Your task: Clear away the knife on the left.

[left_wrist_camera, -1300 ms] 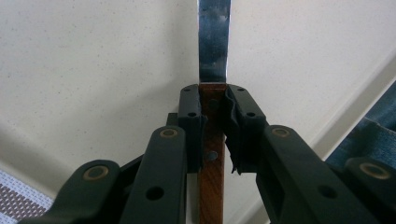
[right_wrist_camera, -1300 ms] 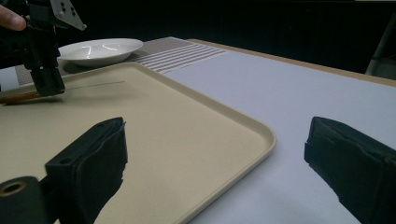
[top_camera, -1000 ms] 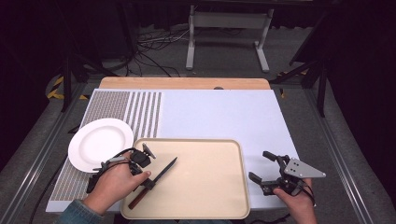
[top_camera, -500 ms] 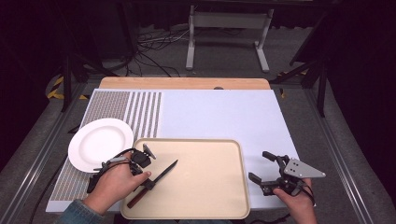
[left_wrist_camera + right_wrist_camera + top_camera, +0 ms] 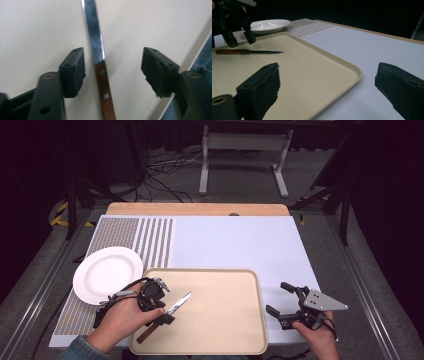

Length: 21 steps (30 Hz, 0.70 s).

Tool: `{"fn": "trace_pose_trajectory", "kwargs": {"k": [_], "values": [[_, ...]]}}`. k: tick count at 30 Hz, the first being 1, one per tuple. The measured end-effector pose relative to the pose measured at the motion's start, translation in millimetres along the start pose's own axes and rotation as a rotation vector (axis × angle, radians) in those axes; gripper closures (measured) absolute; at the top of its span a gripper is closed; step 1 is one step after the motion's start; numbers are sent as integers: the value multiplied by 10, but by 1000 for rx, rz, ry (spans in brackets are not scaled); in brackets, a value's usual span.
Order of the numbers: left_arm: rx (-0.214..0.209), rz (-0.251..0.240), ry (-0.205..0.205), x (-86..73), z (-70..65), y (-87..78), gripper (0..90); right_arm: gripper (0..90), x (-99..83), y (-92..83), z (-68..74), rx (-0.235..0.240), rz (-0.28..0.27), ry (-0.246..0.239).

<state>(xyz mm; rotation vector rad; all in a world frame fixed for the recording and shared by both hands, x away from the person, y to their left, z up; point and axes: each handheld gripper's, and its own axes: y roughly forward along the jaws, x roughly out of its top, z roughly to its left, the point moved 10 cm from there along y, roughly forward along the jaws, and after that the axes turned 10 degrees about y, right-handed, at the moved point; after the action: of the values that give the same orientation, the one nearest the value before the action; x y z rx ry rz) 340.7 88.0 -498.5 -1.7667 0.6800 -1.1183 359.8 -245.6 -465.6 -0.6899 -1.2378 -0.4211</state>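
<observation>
Nearest me, my left claw [image 5: 159, 306] stands over the near-left corner of the beige tray [image 5: 225, 340]. Its jaws have just been opening and now stand apart, astride the knife [image 5: 98, 45] without pressing on it. The knife lies flat on the tray floor, its wooden handle [image 5: 105, 92] toward me and its serrated blade [image 5: 179, 304] pointing to the tray's middle. I judge the knife light and stiff. The polished blade would be slippery and is sharp along its edge, so the riveted handle is the place to take hold, gripped across its flat sides. My right claw [image 5: 285, 305] rests on the tabletop [image 5: 240, 240] just right of the tray, jaws wide apart and empty. Left of the tray's far corner sits a white plate [image 5: 107, 272].
</observation>
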Motion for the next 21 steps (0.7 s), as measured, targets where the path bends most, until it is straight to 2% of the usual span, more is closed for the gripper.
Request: {"fn": "trace_pose_trajectory", "kwargs": {"k": [2, 4, 5, 6, 7, 9, 11, 13, 15, 21], "values": [[10, -13, 39, 20, -8, 8, 352, 66, 0, 0, 1, 1, 0, -1], [23, -34, 105, 47, -15, 25, 348, 65, 0, 0, -1, 2, -2, 1], [20, -18, 150, 35, -12, 30, 368, 65, 0, 0, -1, 3, -2, 2], [21, -9, 197, 33, -18, 41, 416, 65, 0, 0, -1, 2, -1, 2], [15, -25, 228, 52, -35, 54, 443, 65, 0, 2, 2, 4, -2, 2], [-6, -42, 277, 77, -73, 63, 547, 64, 1, 3, 3, 3, -2, 0], [1, -52, 323, 100, -89, 65, 643, 65, 1, 4, 4, 4, -2, 0], [1, -43, 350, 108, -114, 82, 808, 64, -1, 6, 3, 4, -1, 1], [11, -29, 378, 114, -115, 103, 900, 63, -2, 6, 5, 6, 0, 3], [-10, -3, 378, 105, -105, 205, 900, 63, 2, 0, 5, 7, -3, 1]]}}
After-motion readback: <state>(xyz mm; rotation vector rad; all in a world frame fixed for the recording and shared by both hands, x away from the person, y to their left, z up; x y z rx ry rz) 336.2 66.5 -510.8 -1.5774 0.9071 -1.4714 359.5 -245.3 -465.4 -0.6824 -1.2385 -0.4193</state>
